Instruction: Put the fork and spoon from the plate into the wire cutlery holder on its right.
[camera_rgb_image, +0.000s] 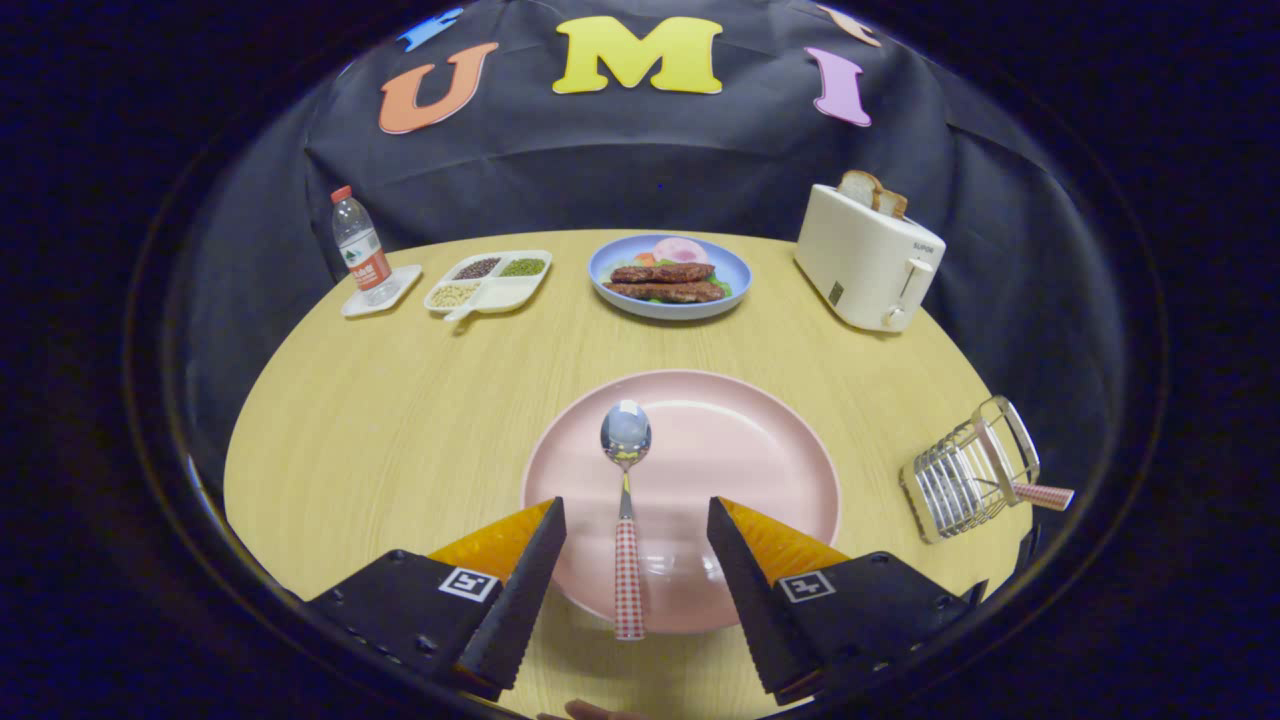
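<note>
Round wooden table (400, 420), dark cloth behind it. My gripper (632, 525) hangs low over the near rim of the pink plate (760, 440), fingers spread wide and gripping nothing. The spoon (626, 500) lies between them, dead ahead at 12 o'clock: bowl toward the plate's centre, checked handle running back over the near rim toward me, its end just off the plate.

No fork on the plate. The wire cutlery holder (965, 470) stands at 3 o'clock from the plate, well apart from it, with a checked handle sticking out of its top; I judge that to be the fork, already delivered. So the spoon is the step in hand.

Further out, at 12 o'clock beyond the plate, a blue dish of food (668, 275); at 10 to 11 o'clock a divided tray (490, 282) and a water bottle (358, 245); at 1 to 2 o'clock a toaster (868, 262) with bread in it.

To do this well: drop straight down, keep the handle centred between the fingers, and close on the checked part rather than the thin neck. The polished steel looks slippery. Lift clear of the rim before swinging toward 3 o'clock, then tip it handle-up into the holder beside the other piece.
</note>
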